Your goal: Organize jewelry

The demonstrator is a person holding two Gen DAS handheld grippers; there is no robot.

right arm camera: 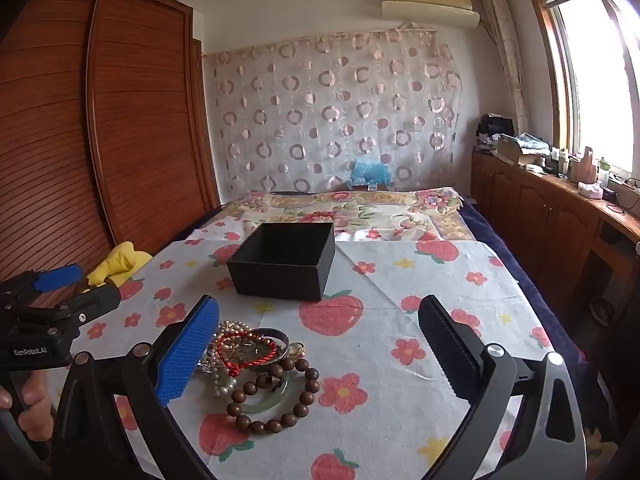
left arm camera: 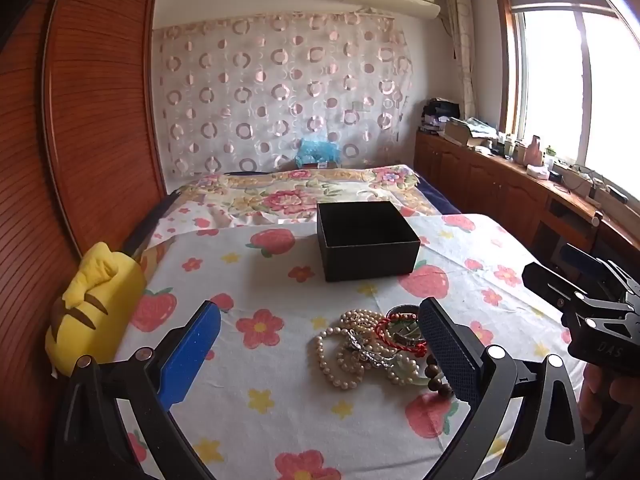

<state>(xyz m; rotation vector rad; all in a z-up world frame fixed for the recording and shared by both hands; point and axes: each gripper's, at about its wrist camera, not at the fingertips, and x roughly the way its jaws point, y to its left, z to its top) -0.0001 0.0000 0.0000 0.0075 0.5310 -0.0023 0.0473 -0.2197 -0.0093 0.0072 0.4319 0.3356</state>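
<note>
A tangled jewelry pile lies on the strawberry-print cloth. It holds a pearl necklace, a red cord bracelet, a brown wooden bead bracelet, a pale green bangle and a dark bangle. An open, empty black box stands behind the pile. My left gripper is open, with the pile just inside its right finger. My right gripper is open too, and the jewelry pile lies beside its left blue finger. Neither gripper holds anything.
A yellow plush toy lies at the cloth's left edge by the wooden wardrobe. A flowered bedspread is behind the box. A cluttered wooden cabinet runs along the right under the window. A hand grips the left tool.
</note>
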